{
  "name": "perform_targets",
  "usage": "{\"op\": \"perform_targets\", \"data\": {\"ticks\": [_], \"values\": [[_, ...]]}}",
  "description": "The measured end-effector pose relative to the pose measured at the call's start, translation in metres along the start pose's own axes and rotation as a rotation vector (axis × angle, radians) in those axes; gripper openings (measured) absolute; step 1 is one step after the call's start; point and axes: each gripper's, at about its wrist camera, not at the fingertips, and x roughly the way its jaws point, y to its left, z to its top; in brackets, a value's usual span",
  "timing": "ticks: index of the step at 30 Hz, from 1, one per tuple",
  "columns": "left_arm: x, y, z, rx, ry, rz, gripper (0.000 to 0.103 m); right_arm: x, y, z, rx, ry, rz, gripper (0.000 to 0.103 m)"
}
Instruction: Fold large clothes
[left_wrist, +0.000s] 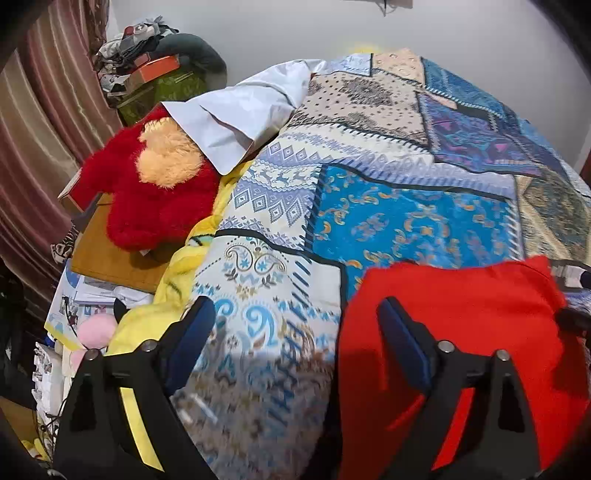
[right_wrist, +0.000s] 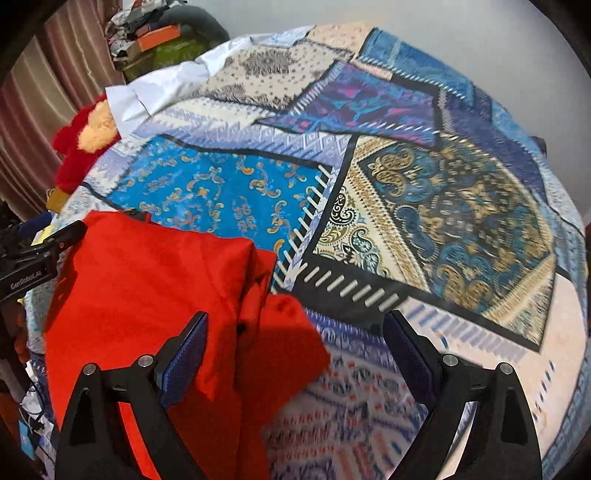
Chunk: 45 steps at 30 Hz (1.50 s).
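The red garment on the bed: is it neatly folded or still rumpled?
Not neatly folded. The red garment lies loose on the patterned bedspread, with a bunched ridge and a flap doubled over its near right corner.

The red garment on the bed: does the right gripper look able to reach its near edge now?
Probably yes. The right gripper is open, and a corner of the red garment already lies between its jaws on the patterned bedspread. Nothing covers it.

You've got a bed (left_wrist: 406, 221) with patchwork cover ahead of both grippers, plain grey wall (left_wrist: 295, 29) behind, striped curtain (left_wrist: 44, 122) far left, cluttered shelf (left_wrist: 147, 74) in the corner.
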Motion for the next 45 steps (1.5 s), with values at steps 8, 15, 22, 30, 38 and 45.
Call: {"op": "perform_targets", "data": {"ticks": [8, 15, 22, 30, 38, 45], "values": [[-0.028, -0.026, -0.04, 0.1, 0.043, -0.106, 0.091, -0.018, 0.039, -0.035, -0.147, 0.086, 0.116, 0.092], [-0.014, -0.025, -0.076, 0.099, 0.121, -0.123, 0.094, -0.003, 0.027, -0.057, -0.162, 0.168, 0.082, 0.092], [-0.04, -0.013, -0.089, 0.025, 0.151, -0.194, 0.095, -0.03, 0.009, -0.069, -0.078, 0.153, 0.062, 0.092], [-0.053, -0.036, -0.136, 0.187, 0.163, -0.194, 0.095, -0.045, 0.053, -0.085, -0.065, 0.178, 0.257, 0.092], [-0.043, -0.002, -0.156, 0.053, 0.225, -0.192, 0.097, -0.028, 0.077, -0.099, -0.209, 0.23, 0.125, 0.092], [-0.037, 0.01, -0.179, 0.143, 0.252, 0.019, 0.096, -0.038, 0.043, -0.108, -0.15, 0.232, 0.084, 0.092]]}}
